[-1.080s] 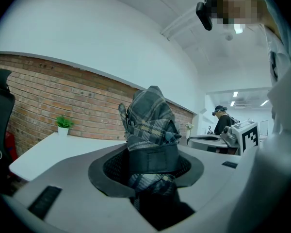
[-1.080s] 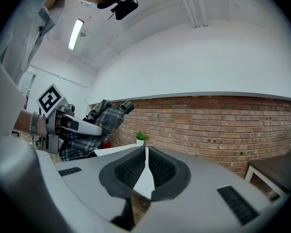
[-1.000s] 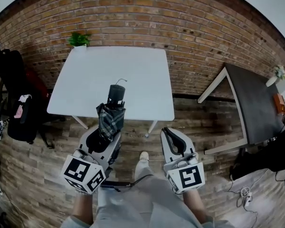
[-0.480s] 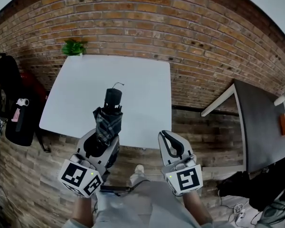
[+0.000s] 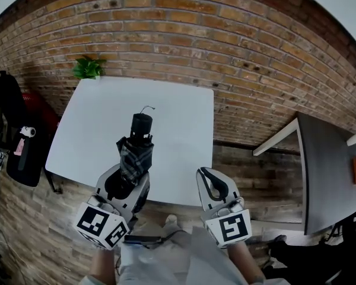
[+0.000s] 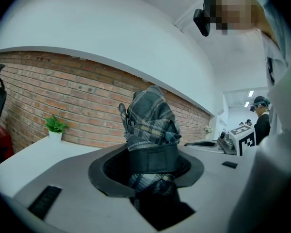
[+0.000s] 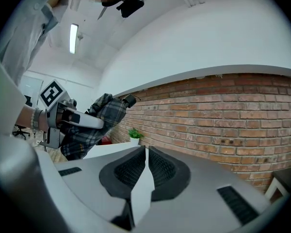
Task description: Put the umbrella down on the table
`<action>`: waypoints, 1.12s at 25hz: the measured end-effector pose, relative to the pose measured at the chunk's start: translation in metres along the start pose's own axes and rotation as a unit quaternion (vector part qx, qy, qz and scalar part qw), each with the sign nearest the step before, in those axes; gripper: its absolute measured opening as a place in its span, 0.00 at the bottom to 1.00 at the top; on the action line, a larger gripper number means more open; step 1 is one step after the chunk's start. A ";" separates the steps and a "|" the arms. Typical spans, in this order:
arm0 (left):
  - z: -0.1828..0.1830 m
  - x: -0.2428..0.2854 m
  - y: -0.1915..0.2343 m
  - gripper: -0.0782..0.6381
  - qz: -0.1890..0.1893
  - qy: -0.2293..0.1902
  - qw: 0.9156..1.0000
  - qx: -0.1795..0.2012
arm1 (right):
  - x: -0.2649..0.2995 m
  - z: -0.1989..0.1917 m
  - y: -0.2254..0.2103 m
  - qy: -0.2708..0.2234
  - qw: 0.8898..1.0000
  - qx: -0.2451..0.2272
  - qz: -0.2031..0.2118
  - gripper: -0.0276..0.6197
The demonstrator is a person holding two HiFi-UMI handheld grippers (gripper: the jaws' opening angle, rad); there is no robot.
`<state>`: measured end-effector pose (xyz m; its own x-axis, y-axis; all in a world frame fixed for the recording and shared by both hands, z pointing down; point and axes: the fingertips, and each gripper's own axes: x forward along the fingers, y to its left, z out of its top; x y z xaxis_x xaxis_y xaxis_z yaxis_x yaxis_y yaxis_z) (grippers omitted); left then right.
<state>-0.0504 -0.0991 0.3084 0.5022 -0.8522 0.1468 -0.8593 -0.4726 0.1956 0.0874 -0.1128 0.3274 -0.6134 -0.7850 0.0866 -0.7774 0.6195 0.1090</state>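
A folded plaid umbrella (image 5: pixel 135 154) is clamped between the jaws of the left gripper (image 5: pixel 126 181), which is held in front of the person at the near edge of a white table (image 5: pixel 178 129). In the left gripper view the jaw pads are seen pressed against the strapped part of the umbrella (image 6: pixel 150 130) on both sides, with the bunched fabric rising beyond the left gripper (image 6: pixel 146 176). The umbrella's black handle (image 5: pixel 141 125) is pointed away from the person, and in the head view it is seen over the near part of the tabletop; in the right gripper view the umbrella (image 7: pixel 94 118) is shown lifted clear of the surface. The right gripper (image 5: pixel 212 181) is held beside the left one, apart from it, just short of the table's near edge. Its jaws are brought together, with only a thin slit left between the pads and nothing held in the right gripper (image 7: pixel 144 171). A small potted plant (image 5: pixel 88 68) is placed at the far left corner of the table, against a brick wall (image 5: pixel 237 52). A dark table (image 5: pixel 326 177) is seen well apart to the right.
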 end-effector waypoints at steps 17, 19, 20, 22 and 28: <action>0.044 0.046 0.041 0.40 -0.038 0.006 0.999 0.022 | 0.050 0.029 -0.028 0.013 0.999 0.003 -0.046 0.12; 0.044 0.047 0.042 0.40 -0.040 0.001 0.999 0.028 | 0.050 0.027 -0.028 0.012 0.999 0.001 -0.049 0.12; 0.045 0.047 0.043 0.40 -0.040 -0.001 0.999 0.031 | 0.051 0.027 -0.028 0.011 0.999 -0.001 -0.051 0.12; 0.046 0.049 0.046 0.40 -0.040 -0.004 0.999 0.033 | 0.054 0.028 -0.029 0.008 0.999 -0.002 -0.052 0.12; 0.044 0.052 0.050 0.40 -0.039 -0.005 0.999 0.032 | 0.059 0.024 -0.029 0.007 0.999 -0.005 -0.051 0.12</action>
<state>-0.0717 -0.1774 0.2832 0.5673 -0.8142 0.1232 -0.8221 -0.5510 0.1435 0.0709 -0.1770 0.3051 -0.5284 -0.8443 0.0892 -0.8347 0.5358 0.1270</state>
